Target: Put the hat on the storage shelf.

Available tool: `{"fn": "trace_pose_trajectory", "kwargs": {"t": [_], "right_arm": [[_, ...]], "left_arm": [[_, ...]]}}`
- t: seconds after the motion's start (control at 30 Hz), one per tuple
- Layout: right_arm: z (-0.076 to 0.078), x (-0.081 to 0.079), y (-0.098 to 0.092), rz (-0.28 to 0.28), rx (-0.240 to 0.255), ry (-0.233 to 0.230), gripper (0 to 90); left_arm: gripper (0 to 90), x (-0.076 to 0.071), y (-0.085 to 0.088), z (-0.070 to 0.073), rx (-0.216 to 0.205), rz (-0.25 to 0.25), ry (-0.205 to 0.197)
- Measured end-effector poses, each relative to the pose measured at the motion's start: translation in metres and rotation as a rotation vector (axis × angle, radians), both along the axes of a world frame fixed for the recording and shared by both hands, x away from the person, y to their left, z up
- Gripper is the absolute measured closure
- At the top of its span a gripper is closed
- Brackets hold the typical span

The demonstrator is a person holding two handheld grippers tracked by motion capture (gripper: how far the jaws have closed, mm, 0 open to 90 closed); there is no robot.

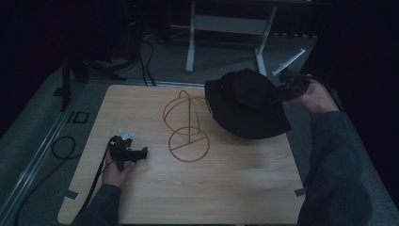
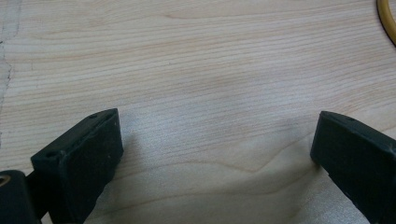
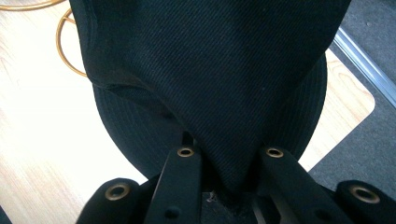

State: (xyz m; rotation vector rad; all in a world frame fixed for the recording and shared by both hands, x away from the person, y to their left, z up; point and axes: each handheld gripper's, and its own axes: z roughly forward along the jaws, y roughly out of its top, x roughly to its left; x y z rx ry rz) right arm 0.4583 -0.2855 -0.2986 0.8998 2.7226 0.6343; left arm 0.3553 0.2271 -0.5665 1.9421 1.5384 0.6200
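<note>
Here, near left, my left claw [image 1: 141,153] rests on the worktop [image 1: 235,183], jaws wide apart and empty. Farther off stands the gold wire stand [image 1: 188,125]. Far right, my right claw [image 1: 278,96] pinches the black hat [image 1: 244,106], lifted just beside the stand.

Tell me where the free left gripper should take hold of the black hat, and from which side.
Probably the brim edge nearest the wire stand, approached from the table's left. The black hat hangs from the right gripper, pinched at its far side; the left gripper is open, and the thin, flat brim suits its jaws.
</note>
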Motion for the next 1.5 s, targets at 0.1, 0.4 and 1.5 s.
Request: {"fn": "trace_pose_trajectory", "kwargs": {"t": [0.1, 0.4, 1.5], "right_arm": [[0.003, 0.000, 0.001, -0.002, 0.002, -0.004, 84.7], [0.013, -0.004, -0.002, 0.006, 0.012, -0.016, 84.6], [0.056, -0.026, -0.009, 0.112, 0.113, -0.070, 84.8]], "left_arm": [[2.5, 0.000, 0.000, 0.000, 0.000, 0.000, 0.000], [2.5, 0.000, 0.000, 0.000, 0.000, 0.000, 0.000], [2.5, 0.000, 0.000, 0.000, 0.002, -0.002, 0.002]]}}
